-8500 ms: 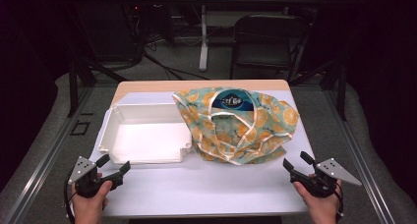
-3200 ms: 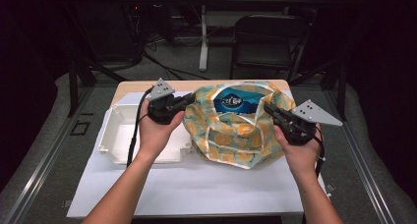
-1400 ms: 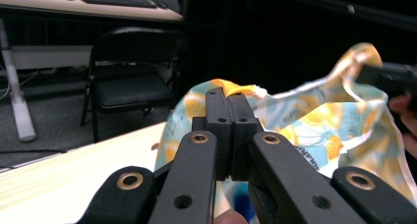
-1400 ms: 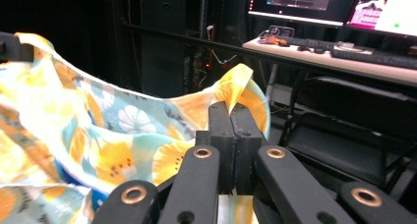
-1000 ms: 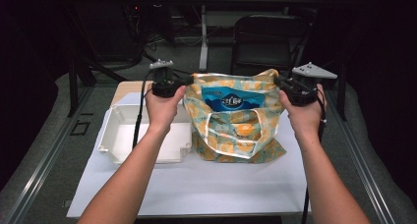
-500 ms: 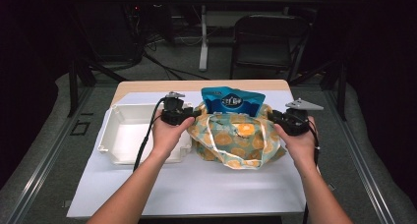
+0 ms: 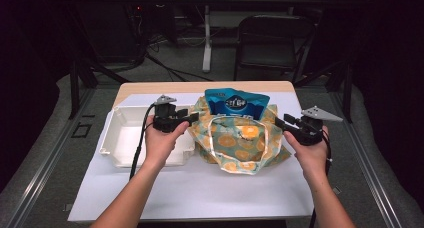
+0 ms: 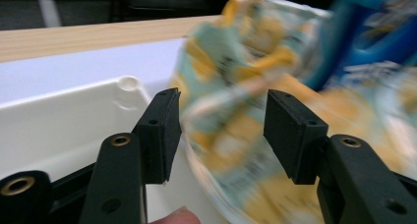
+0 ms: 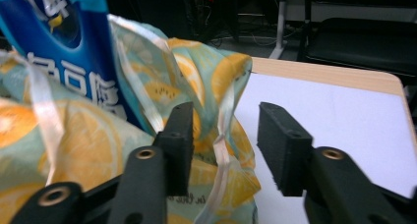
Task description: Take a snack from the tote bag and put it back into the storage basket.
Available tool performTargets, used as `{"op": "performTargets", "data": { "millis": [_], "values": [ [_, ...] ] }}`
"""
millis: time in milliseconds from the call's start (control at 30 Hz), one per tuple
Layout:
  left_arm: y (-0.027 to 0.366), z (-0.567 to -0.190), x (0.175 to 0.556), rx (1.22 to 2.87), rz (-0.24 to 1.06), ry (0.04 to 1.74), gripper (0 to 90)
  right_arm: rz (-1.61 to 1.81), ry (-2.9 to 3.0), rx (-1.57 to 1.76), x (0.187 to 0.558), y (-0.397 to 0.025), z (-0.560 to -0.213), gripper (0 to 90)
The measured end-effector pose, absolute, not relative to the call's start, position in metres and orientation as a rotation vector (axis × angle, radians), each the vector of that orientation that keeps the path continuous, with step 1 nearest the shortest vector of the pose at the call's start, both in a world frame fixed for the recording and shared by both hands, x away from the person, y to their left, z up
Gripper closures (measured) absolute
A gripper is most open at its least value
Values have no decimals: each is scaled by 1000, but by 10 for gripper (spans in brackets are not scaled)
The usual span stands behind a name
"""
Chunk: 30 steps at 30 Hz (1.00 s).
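A white tray (image 7: 125, 138) sits at nine o'clock on the counter (image 7: 200, 188), nothing visible inside. The left tongs (image 7: 189, 119) stand open at the nine o'clock edge of the lemon-print bag (image 7: 240, 143), mid-counter, a blue pouch (image 7: 237, 102) rising from its mouth toward twelve. The right tongs (image 7: 279, 122) gape open at its three o'clock edge. The left gripper view blurs the cloth; the pouch's bottom is hidden
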<state>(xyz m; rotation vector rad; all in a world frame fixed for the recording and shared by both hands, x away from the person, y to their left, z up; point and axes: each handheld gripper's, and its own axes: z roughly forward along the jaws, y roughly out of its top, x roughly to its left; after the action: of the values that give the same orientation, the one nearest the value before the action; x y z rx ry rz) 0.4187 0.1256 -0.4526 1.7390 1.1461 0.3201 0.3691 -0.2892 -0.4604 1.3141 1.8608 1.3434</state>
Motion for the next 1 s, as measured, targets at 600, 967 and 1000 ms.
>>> {"op": "performTargets", "data": {
  "millis": [600, 967, 1000],
  "values": [
    [93, -486, 436, 2055, 289, 1152, 894, 1114, 2050, 1495, 399, -275, -515, 897],
    [113, -470, 413, 1918, 269, 1082, 544, 1190, 1994, 1451, 371, -293, -513, 663],
    [117, -465, 408, 1891, 277, 1074, 525, 1221, 1964, 1436, 366, -294, -508, 640]
  ]
}}
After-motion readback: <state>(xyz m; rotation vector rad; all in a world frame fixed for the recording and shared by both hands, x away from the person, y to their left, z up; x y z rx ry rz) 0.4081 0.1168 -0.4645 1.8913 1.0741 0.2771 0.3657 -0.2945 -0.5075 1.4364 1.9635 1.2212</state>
